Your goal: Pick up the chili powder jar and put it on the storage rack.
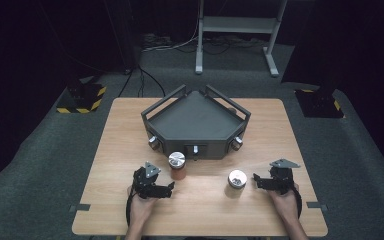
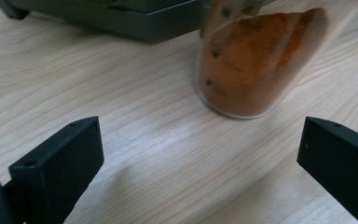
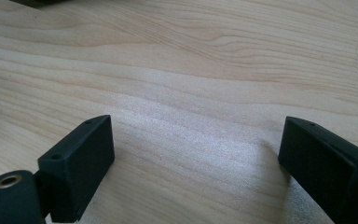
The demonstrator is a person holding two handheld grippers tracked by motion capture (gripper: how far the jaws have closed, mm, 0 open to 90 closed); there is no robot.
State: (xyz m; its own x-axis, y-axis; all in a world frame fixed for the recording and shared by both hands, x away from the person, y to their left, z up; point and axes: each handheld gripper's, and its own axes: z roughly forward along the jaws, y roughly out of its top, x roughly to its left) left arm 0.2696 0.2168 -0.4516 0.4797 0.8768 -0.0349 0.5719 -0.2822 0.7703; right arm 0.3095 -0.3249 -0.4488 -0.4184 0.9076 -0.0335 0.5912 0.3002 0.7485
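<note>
1. Approach step, likely: left tool (image 1: 166,188) spread, empty; orange spice jar (image 2: 256,60) just ahead, right of centre.
2. Right tool (image 1: 256,181) spread over bare worktop (image 3: 205,70); second jar (image 1: 237,181) just beside.
3. Next: advance, straddle jar, close.

The counter (image 1: 200,200) is lit brightly from above amid dark surroundings; the orange jar (image 2: 256,60) is blurred.
</note>
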